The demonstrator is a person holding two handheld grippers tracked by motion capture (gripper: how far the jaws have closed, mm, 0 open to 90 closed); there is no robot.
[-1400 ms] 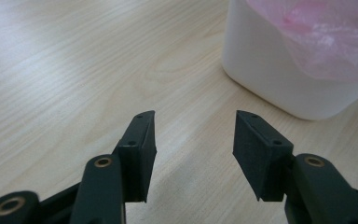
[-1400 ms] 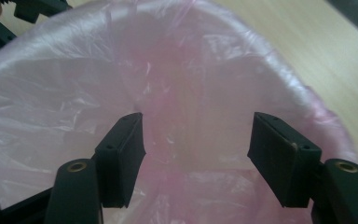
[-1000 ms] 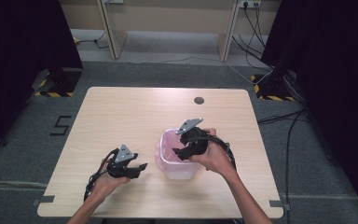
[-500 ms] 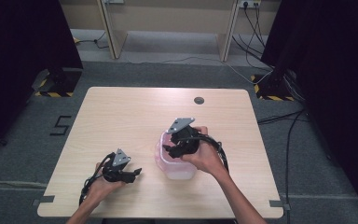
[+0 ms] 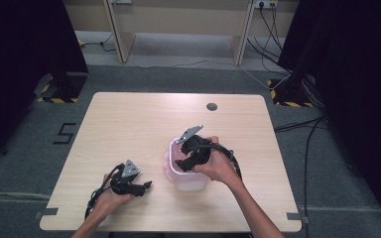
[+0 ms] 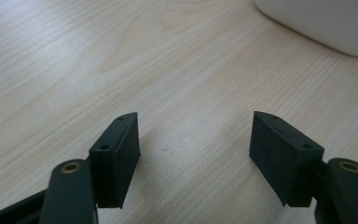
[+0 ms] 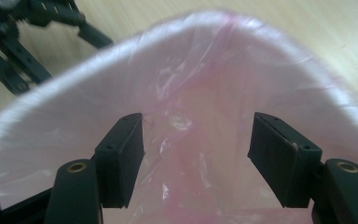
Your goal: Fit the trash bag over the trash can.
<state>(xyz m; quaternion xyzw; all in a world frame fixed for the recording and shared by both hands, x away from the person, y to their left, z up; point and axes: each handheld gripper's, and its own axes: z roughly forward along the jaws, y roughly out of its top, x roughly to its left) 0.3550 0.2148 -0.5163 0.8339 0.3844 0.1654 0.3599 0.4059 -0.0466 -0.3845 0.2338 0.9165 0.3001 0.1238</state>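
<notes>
A "5"-like mark (image 5: 64, 133) on the floor (image 5: 39, 124) left of the table.

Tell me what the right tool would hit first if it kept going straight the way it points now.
Most likely the pink plastic liner inside the white bin. The right tool is open and aimed down into the bin's mouth, with liner directly ahead. How deep the liner sits is hard to judge.

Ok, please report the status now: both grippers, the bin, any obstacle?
Left gripper open, low over bare table, clear of bin. Right gripper open, jaws inside the bin's pink liner, holding nothing. White bin upright. Nothing in the way.
</notes>
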